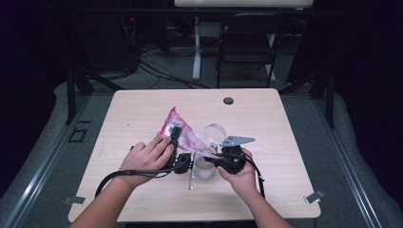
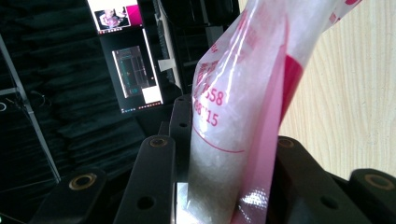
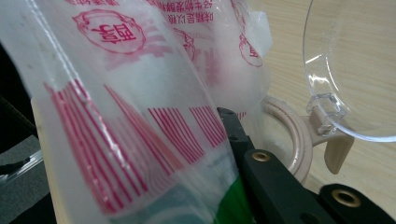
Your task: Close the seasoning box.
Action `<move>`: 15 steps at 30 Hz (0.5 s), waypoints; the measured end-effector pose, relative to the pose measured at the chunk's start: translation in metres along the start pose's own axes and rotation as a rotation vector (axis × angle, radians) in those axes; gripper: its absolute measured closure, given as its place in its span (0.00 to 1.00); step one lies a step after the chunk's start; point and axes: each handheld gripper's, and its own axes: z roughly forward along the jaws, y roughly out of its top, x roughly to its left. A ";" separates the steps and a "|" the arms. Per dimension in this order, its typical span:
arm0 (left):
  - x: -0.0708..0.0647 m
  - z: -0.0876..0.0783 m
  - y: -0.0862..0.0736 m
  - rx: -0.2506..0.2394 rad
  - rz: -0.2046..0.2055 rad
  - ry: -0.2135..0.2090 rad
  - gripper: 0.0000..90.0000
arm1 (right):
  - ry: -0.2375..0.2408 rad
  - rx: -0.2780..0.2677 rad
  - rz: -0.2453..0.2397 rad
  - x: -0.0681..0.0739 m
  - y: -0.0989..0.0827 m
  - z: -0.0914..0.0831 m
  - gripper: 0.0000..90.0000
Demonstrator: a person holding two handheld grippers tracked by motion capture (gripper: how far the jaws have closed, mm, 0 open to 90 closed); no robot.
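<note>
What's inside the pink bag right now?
The bag holds white, sugar-like grains, seen through the clear film between the left gripper's jaws. How full it is, the printing hides.

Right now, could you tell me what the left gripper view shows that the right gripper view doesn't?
Left gripper view alone: lit monitor screens in the dark background, and red printed digits on the bag. Right gripper view alone: a clear hinged lid standing open above a beige container rim, and a barcode on the bag. Both share the pink-and-clear plastic bag between black jaws and the wooden table.
</note>
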 end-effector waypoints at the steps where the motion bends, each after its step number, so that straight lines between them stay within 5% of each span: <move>1: 0.000 0.000 0.000 0.000 0.001 0.000 0.81 | 0.002 -0.001 0.003 0.000 0.000 0.000 1.00; 15: 0.004 -0.004 0.000 -0.003 -0.012 0.008 0.81 | 0.024 0.007 0.006 0.001 0.000 0.003 1.00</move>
